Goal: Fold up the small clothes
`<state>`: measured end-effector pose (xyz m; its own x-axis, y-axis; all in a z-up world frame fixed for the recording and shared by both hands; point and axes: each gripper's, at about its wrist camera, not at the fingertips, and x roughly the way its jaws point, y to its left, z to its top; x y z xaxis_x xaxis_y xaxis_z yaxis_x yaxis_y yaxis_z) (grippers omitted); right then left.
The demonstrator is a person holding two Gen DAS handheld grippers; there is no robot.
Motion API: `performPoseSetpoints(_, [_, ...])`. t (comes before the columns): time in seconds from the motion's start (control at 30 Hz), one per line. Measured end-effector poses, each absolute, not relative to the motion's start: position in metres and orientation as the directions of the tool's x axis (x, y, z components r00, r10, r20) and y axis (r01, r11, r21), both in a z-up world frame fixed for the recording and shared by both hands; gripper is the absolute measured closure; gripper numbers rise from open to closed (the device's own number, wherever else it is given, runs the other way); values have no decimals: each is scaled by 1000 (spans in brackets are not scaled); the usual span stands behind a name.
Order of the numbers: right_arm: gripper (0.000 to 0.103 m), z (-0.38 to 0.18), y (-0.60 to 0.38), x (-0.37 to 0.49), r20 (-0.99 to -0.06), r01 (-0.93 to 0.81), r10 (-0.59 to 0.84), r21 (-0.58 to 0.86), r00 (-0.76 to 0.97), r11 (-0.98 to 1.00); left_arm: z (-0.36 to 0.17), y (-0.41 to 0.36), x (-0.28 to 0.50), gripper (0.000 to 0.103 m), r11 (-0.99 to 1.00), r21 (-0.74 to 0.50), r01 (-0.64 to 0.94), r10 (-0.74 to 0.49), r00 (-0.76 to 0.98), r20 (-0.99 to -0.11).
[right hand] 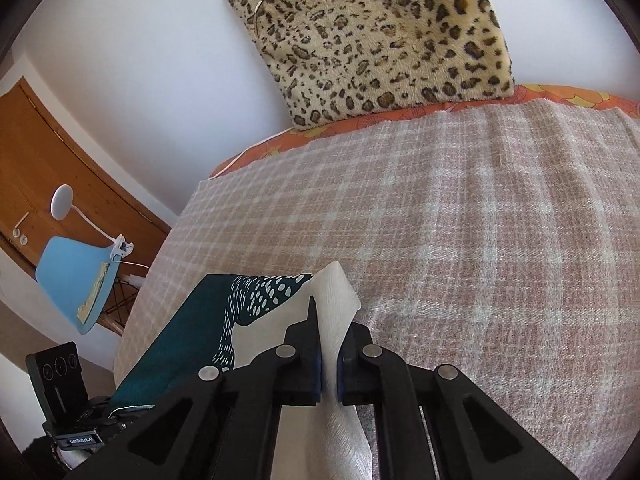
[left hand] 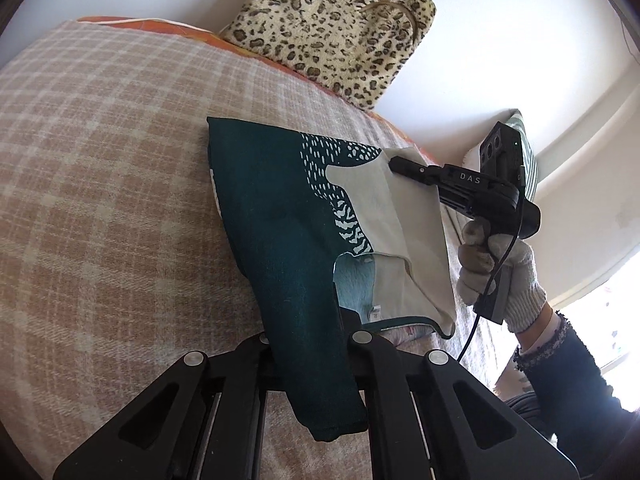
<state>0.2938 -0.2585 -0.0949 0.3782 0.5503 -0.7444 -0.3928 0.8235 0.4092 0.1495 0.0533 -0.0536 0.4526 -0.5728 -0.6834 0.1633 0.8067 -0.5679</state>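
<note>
Setting: a bedroom in a home. The work surface is a bed (right hand: 500, 240) covered with a pink-and-cream checked blanket (left hand: 100, 168) over an orange floral sheet (right hand: 280, 142). A leopard-print plush cushion (right hand: 380, 36) leans against the plain white wall (right hand: 140, 32) at the far edge of the bed. A wooden door (right hand: 44, 160) with a lever handle stands beside the bed. A white clip-on lamp (right hand: 62, 202) is fixed to a light-blue chair (right hand: 76, 276) near the door.
</note>
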Motion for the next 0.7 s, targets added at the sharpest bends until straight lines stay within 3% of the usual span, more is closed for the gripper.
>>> performPoseSetpoints(0.7, [102,-14,-293,252,-670,-426,518,317,532,848,-14,-5,156,99,776,-542,324,-628,486,-608])
